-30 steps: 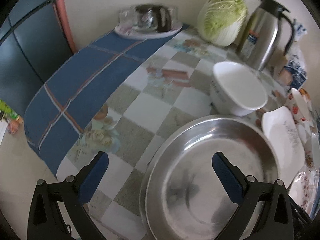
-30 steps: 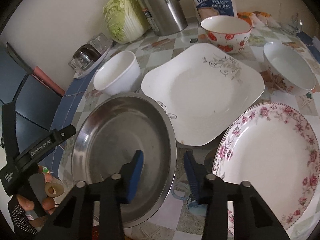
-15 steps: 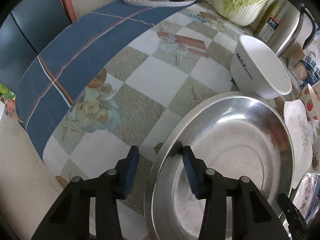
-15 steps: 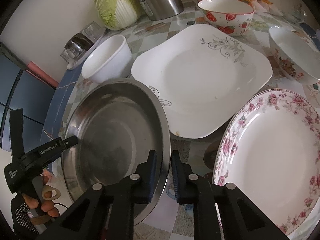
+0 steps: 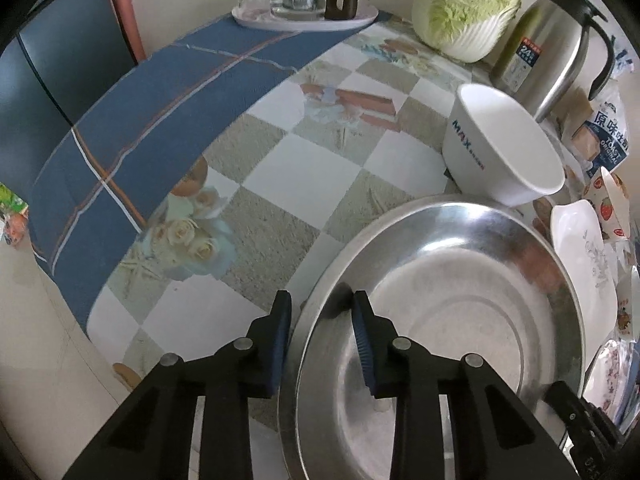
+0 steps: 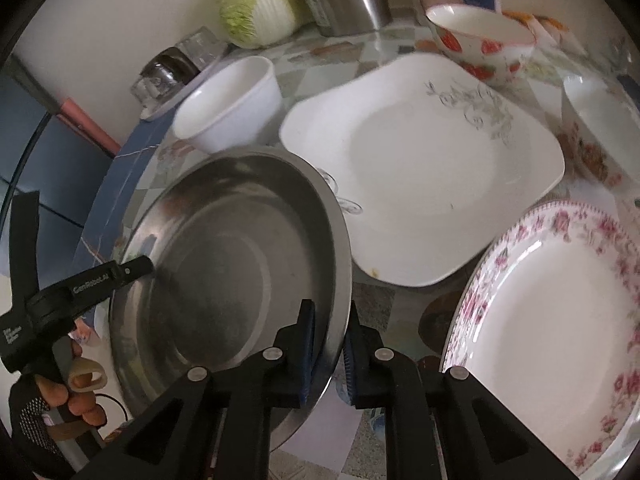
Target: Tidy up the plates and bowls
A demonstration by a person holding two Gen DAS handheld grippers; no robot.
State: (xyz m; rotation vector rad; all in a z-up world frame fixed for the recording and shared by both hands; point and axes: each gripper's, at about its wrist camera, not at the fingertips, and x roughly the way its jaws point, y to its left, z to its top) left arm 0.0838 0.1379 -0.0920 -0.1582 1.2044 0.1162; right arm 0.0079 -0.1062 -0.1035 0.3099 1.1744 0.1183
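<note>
A large steel basin sits at the table's near left; it also shows in the right wrist view. My left gripper is shut on its left rim, one finger inside, one outside. My right gripper is shut on its right rim. A white bowl stands just behind the basin, also in the right wrist view. A white square plate, a floral round plate, a strawberry bowl and a floral bowl lie to the right.
A cabbage, a steel thermos jug, a toast bag and a tray of glassware stand along the wall. The table edge drops off at the left.
Both grippers have closed on opposite rims of the steel basin. The right wrist view has shifted and the basin seems to tilt slightly.
</note>
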